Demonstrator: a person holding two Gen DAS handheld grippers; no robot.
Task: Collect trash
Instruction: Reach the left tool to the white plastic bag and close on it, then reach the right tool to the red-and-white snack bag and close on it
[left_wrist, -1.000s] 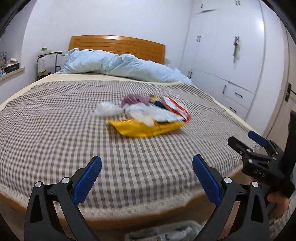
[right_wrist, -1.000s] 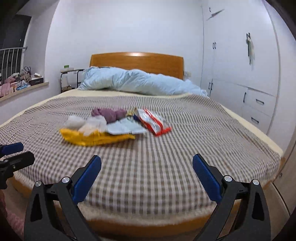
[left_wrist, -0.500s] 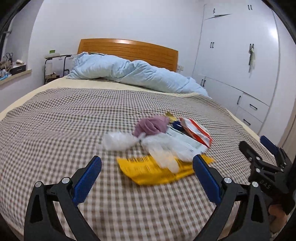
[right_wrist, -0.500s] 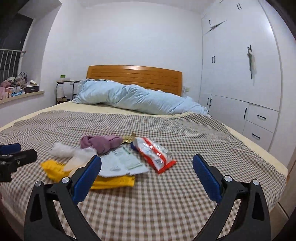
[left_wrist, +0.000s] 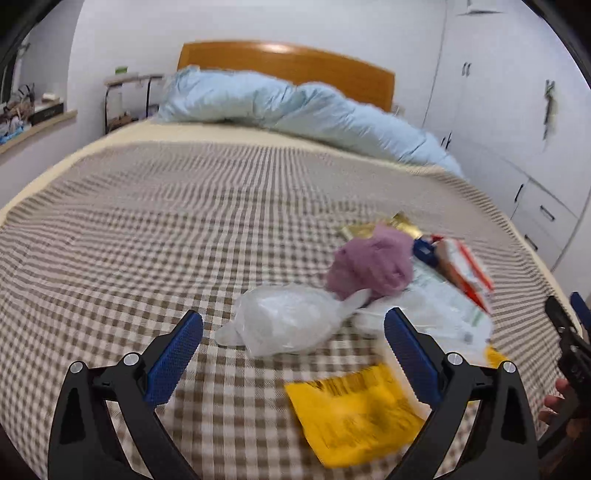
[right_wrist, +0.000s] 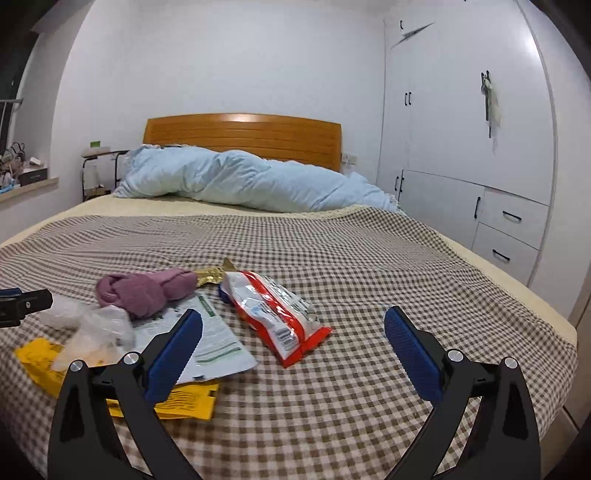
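Tongs, left: left gripper (left_wrist: 293, 334) spread wide, holding nothing; its blue pads frame the clear plastic bag (left_wrist: 286, 321) at lower centre of the left view.
Tongs, right: right gripper (right_wrist: 293, 332) also spread wide and empty, low over the checked bedspread (right_wrist: 369, 266); the red-and-white snack packet (right_wrist: 277, 312) lies between its pads in the picture.
Trash: one cluster on the bed; the bag, a purple cloth bundle (right_wrist: 142, 290), a white printed pouch (right_wrist: 210, 341), a yellow packet (left_wrist: 354, 413) and a gold wrapper (right_wrist: 212, 275), overlapping or touching.
Progress: by appearance nothing collected yet; every piece lies on the bedspread, all pickups left. No bin in view.
Edges: the bed's side edge falls away at right of the right view, near the white wardrobe (right_wrist: 472, 147).
Open room: bare bedspread around the cluster, as far as the blue duvet (right_wrist: 240, 182) at the headboard; the grippers sit near each other, so crossing paths looks the main hazard.
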